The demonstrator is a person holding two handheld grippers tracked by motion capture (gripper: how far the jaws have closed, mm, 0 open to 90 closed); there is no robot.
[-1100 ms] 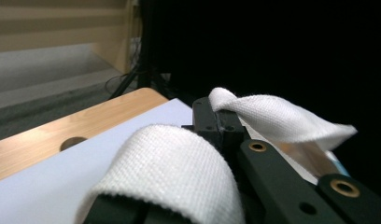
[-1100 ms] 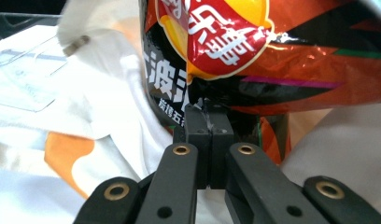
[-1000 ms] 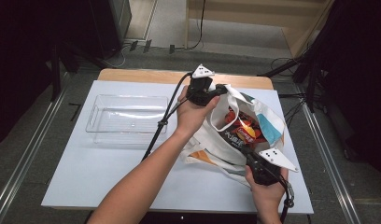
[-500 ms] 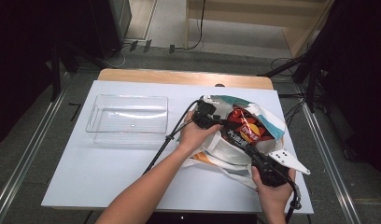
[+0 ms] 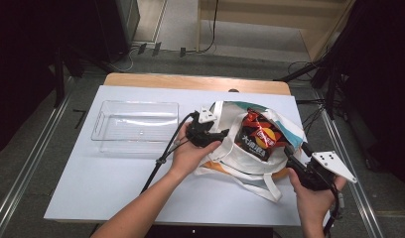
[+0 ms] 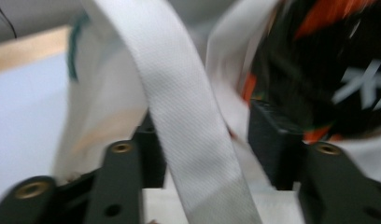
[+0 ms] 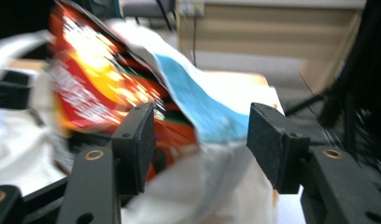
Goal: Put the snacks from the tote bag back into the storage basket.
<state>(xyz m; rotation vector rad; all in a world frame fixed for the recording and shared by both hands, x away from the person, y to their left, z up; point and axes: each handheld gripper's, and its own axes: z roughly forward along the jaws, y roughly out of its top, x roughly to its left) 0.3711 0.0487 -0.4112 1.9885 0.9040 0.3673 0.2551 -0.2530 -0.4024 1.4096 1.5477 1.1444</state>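
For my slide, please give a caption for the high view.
Two hand-held grippers, left gripper and right gripper, open at a white tote bag holding a chip bag, beside a clear tray.

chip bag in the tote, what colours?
Chip bag: black and red with an orange-yellow logo and white lettering; clearest in the high view.

Left gripper [image 5: 218,135] jaws parted, right gripper [image 5: 290,151] jaws just opened

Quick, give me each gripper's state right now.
Left gripper: jaws just opened, apart; the tote bag's white strap runs loose between them.
Right gripper: jaws just opened, apart around the bag's rim, not pressing it.
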